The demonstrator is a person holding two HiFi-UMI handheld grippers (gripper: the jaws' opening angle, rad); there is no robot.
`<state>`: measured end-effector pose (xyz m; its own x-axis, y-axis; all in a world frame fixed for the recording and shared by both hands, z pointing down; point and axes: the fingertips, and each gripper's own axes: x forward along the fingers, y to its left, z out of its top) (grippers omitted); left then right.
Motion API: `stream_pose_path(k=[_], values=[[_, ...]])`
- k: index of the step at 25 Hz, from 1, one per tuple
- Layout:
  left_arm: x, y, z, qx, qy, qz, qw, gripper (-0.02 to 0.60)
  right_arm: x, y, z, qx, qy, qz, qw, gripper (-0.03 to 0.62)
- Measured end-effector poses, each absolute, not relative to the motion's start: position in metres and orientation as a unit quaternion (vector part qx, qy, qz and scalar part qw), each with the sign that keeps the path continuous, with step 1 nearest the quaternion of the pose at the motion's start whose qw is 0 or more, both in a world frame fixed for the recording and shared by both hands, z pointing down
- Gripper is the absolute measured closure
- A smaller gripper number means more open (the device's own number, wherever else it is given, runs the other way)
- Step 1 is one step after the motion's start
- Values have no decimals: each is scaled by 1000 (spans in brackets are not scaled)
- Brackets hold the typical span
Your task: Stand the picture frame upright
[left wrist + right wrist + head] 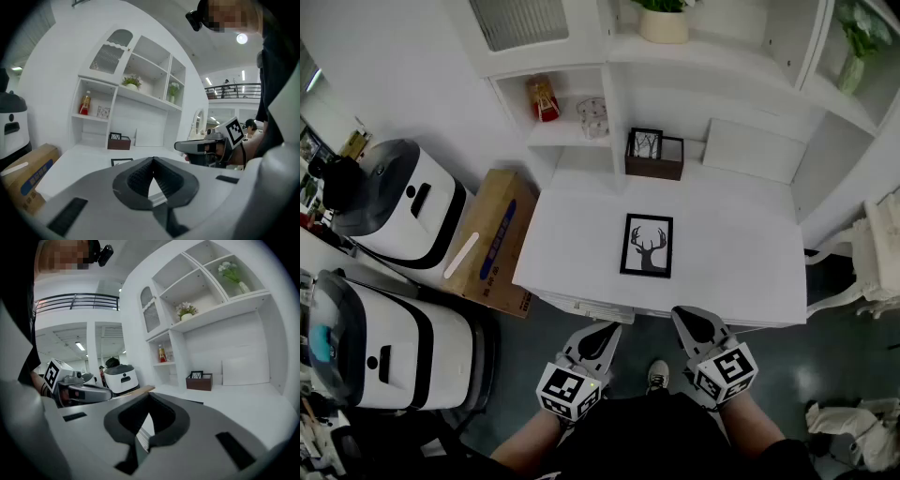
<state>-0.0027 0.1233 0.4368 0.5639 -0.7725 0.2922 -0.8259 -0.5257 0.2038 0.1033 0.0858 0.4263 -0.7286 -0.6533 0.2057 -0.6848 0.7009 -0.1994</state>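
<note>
Left gripper (598, 336) and right gripper (689, 321): both jaw pairs are seen fully closed in their own views, pads meeting at the tip, nothing caught between them. Both are held side by side just off the near edge of the white desk (741, 272), pointed slightly downward toward it. Neither is touching the desk.

The picture frame (647, 246) is found lying flat on the desk, face up, black border, deer-head silhouette on white. It is not stood up. In the head view it is placed at about 1 o'clock from the left gripper and 11 o'clock from the right gripper, apart from both, roughly on the centre line between them. No contact with either claw is seen.

In the left gripper view the frame (123, 162) is seen just above the closed jaw tip, at about 11 o'clock, with the right gripper (197, 146) at 3 o'clock.

At 12 o'clock from the frame, against the back wall, a dark wooden box (654, 157) is set with a smaller frame standing in it. A cardboard box (492, 239) is leaned at the desk's 9 o'clock side.
</note>
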Motion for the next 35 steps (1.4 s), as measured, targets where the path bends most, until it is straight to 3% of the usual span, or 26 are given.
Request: stream_pose_path(k=[35], values=[[33, 109, 453, 853, -482, 92, 176, 578, 128, 64, 449, 336, -930, 132, 67, 592]])
